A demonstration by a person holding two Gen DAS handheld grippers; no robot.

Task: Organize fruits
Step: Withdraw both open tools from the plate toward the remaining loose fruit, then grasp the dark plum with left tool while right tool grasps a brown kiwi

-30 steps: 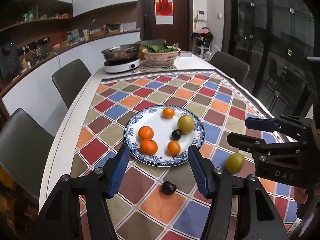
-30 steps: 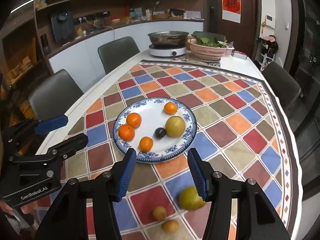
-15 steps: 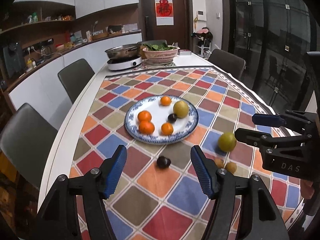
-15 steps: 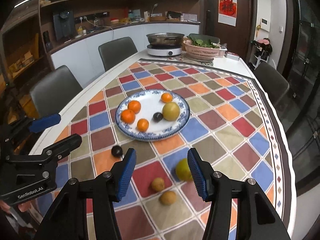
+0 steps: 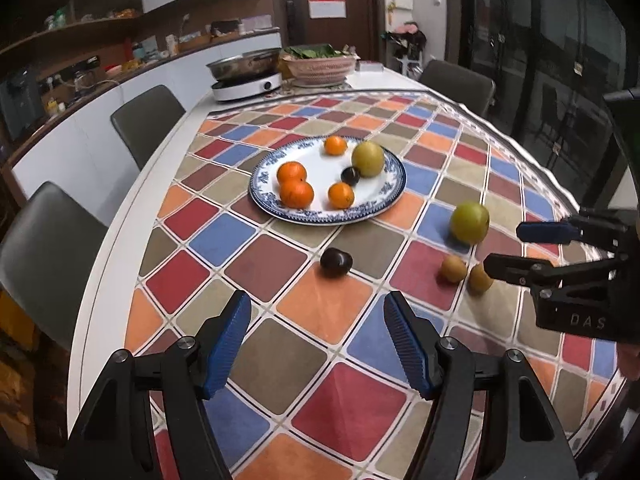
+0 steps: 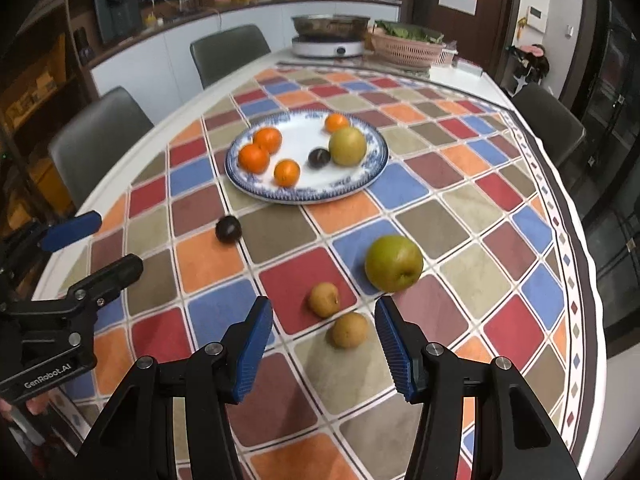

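A blue-rimmed white plate (image 5: pixel 392 196) (image 6: pixel 376 160) holds several oranges (image 5: pixel 296 194), a dark plum (image 5: pixel 350 176) and a green pear (image 5: pixel 368 159). On the cloth lie a dark plum (image 5: pixel 336 263) (image 6: pixel 228 229), a green pear (image 5: pixel 469 223) (image 6: pixel 394 263) and two small brown fruits (image 5: pixel 454 269) (image 6: pixel 324 299), (image 6: pixel 350 330). My left gripper (image 5: pixel 318 344) is open and empty, short of the loose plum. My right gripper (image 6: pixel 324 350) is open and empty, just short of the small brown fruits.
A chequered cloth (image 5: pixel 320 312) covers the long table. At the far end stand a pan on a cooker (image 5: pixel 246 76) and a basket of greens (image 5: pixel 320 66). Chairs (image 5: pixel 146 120) line the left side. The table edge runs close on the right (image 6: pixel 576 240).
Both grippers have drawn back from the plate toward the near table end. The loose plum, pear and small brown fruits now lie ahead of the fingers. Both stayed open.
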